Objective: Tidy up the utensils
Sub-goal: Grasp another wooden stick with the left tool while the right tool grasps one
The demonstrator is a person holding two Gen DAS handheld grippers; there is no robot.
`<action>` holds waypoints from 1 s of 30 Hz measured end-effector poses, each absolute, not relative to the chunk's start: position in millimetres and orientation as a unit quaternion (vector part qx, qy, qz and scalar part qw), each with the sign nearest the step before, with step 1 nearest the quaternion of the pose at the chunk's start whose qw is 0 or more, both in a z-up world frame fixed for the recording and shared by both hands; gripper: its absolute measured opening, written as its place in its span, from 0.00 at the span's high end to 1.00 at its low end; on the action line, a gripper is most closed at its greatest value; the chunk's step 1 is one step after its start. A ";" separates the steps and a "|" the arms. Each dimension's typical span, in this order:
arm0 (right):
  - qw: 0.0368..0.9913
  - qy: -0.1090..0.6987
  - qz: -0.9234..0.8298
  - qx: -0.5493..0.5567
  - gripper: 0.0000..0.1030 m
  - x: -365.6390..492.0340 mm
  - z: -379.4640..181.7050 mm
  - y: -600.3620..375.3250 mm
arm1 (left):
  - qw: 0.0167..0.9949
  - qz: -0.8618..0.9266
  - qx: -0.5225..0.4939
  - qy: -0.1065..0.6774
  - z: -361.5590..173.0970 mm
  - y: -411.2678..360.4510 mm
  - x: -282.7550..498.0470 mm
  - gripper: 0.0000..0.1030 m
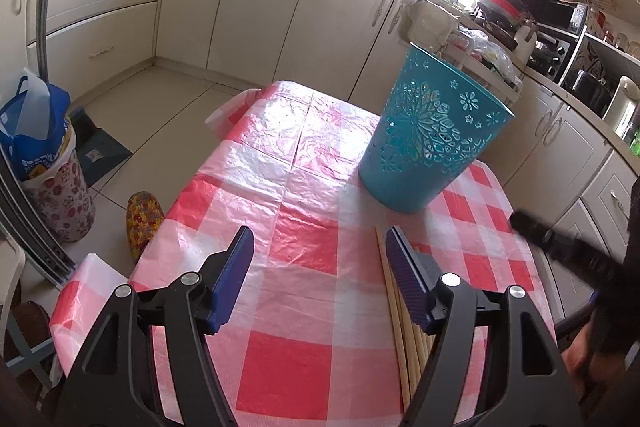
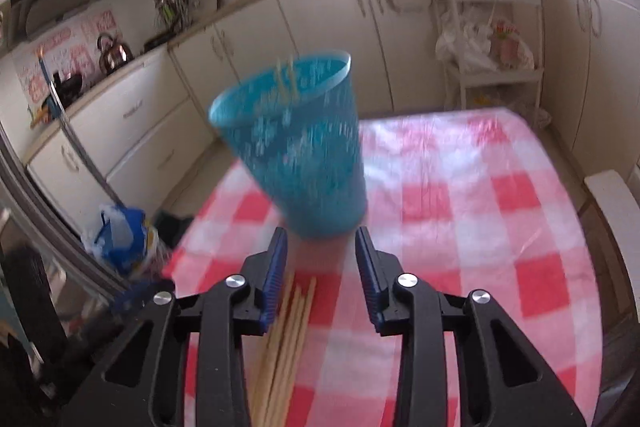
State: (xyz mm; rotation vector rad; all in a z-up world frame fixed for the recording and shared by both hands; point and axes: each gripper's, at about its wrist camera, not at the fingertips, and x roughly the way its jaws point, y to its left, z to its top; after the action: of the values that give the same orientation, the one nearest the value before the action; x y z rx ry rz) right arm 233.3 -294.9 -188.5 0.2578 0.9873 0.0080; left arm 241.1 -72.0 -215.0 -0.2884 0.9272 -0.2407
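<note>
Right wrist view: the right claw (image 2: 321, 279) points down at the counter (image 2: 500, 227), which wears a red-and-white checked plastic cloth. Its blue pads stand apart w/ nothing pressed between them. A bundle of pale wooden chopsticks (image 2: 290, 339) lies flat on the cloth just below and inside the claw's left pad, tips running toward the camera. Straight ahead of the claw stands a teal plastic perforated cup w/ flower cut-outs (image 2: 296, 151), upright; it's blurred here, and a few pale sticks seem to poke up inside near its rim, but I can't be sure.

Left wrist view: the left claw (image 1: 320, 267) is wide open, empty, over bare cloth. The same chopsticks (image 1: 394, 311) lie just beside and under its right pad; the teal cup (image 1: 428, 143) sits ahead and to the right of that claw. The other claw shows only as a dark blur at the far right edge.

Step in hand, as I judge it: picking up chopsticks from the counter to drop into the cup; right claw looks lined up for the pick, not yet gripping.

Next move prob needs: shift the right claw slightly left so the sticks sit btwn both pads, lower to the cloth, close on one or a few, lift, tip them upright over the cup's rim. Sticks are thin and lie flat, so the pads must reach right down to the cloth w/o snagging it.
</note>
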 end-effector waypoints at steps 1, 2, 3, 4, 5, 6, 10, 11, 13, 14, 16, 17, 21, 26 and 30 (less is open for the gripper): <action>0.863 0.491 0.009 0.118 0.76 230.7 -200.2 -289.8 | 0.877 -0.118 -0.135 0.446 -214.0 -73.4 238.6 0.37; 0.854 0.507 0.012 0.116 0.78 230.3 -210.6 -285.5 | 0.877 -0.119 -0.132 0.447 -212.6 -75.3 235.9 0.37; 0.848 0.518 0.015 0.114 0.79 231.3 -218.6 -281.6 | 0.876 -0.120 -0.130 0.448 -211.8 -76.0 234.2 0.37; 0.844 0.524 0.015 0.110 0.79 231.7 -224.9 -277.2 | 0.876 -0.120 -0.129 0.449 -210.8 -77.0 232.3 0.36; 0.842 0.529 0.015 0.106 0.80 233.7 -228.7 -273.9 | 0.875 -0.121 -0.129 0.450 -209.9 -76.9 230.3 0.36; 0.840 0.533 0.018 0.106 0.80 234.5 -231.9 -270.1 | 0.875 -0.121 -0.129 0.451 -209.2 -76.7 228.8 0.36; 0.833 0.546 0.016 0.089 0.80 239.2 -244.0 -260.8 | 0.873 -0.123 -0.125 0.455 -207.1 -78.2 225.4 0.34; 0.834 0.545 0.011 0.084 0.80 238.1 -243.6 -260.4 | 0.872 -0.124 -0.124 0.456 -207.5 -77.9 225.9 0.34; 0.834 0.548 0.004 0.060 0.81 238.8 -242.8 -260.1 | 0.869 -0.127 -0.119 0.462 -209.6 -80.4 227.0 0.34; 0.833 0.550 0.001 0.055 0.81 239.1 -243.7 -263.1 | 0.868 -0.129 -0.115 0.466 -210.9 -82.8 228.0 0.34; 0.835 0.550 0.000 0.039 0.91 237.9 -245.0 -264.9 | 0.863 -0.132 -0.102 0.476 -215.3 -90.5 231.2 0.34; 0.834 0.551 0.003 0.038 0.91 238.3 -245.4 -265.3 | 0.861 -0.134 -0.096 0.481 -217.5 -94.8 233.2 0.34; 0.835 0.549 0.011 0.028 0.91 238.4 -247.0 -266.4 | 0.853 -0.135 -0.057 0.501 -228.1 -114.5 240.0 0.34; 0.836 0.547 0.017 0.039 0.93 232.8 -245.8 -275.3 | 0.838 -0.138 -0.007 0.527 -242.2 -137.8 249.0 0.34; 0.837 0.544 0.024 0.052 0.93 228.3 -244.8 -282.2 | 0.826 -0.136 0.016 0.547 -253.6 -146.6 253.3 0.34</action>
State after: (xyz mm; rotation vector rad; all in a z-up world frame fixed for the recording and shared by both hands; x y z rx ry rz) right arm 228.3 -282.2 -244.8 0.1098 1.1511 0.0514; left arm 253.3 -146.6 -253.6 0.0341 1.1615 -0.2882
